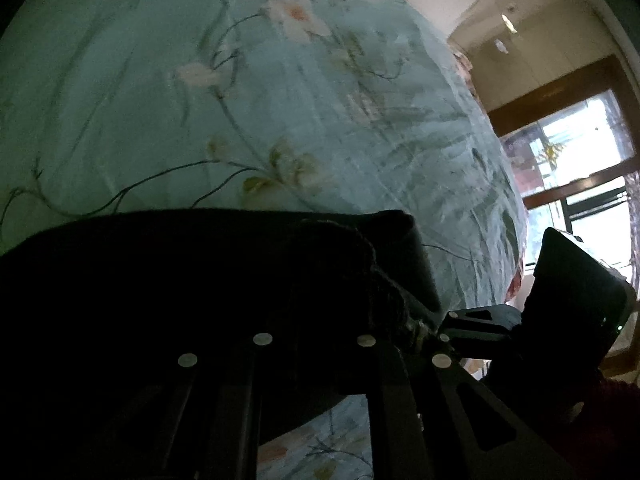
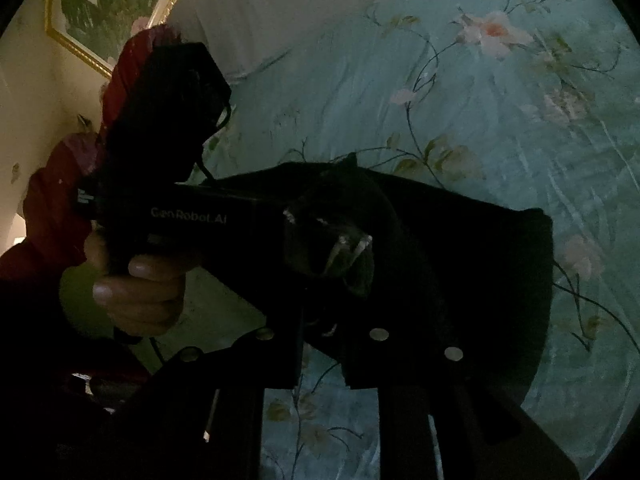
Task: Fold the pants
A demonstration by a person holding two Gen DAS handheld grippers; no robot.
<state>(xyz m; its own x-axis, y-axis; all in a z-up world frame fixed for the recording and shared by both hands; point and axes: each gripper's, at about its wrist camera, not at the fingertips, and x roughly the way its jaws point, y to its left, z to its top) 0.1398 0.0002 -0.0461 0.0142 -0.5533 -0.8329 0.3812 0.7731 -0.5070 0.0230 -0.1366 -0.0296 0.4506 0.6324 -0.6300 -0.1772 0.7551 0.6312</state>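
Observation:
The black pants (image 1: 180, 280) hang lifted above the teal flowered bedsheet (image 1: 200, 100). In the left wrist view the dark cloth covers my left gripper (image 1: 320, 320) and is bunched between its fingers, which are shut on it. In the right wrist view my right gripper (image 2: 340, 344) is shut on the pants (image 2: 460, 280), whose cloth drapes over the fingers. The left gripper's body (image 2: 200, 216), held by a hand in a red sleeve, sits close on the left and also holds the pants' edge. The right gripper's body (image 1: 576, 288) shows at the right of the left wrist view.
The bedsheet (image 2: 480, 120) fills most of both views. A window with a brown frame (image 1: 580, 168) is at the right. A gold-framed picture (image 2: 104, 4) hangs on the wall at the upper left, next to a white headboard or pillow (image 2: 280, 8).

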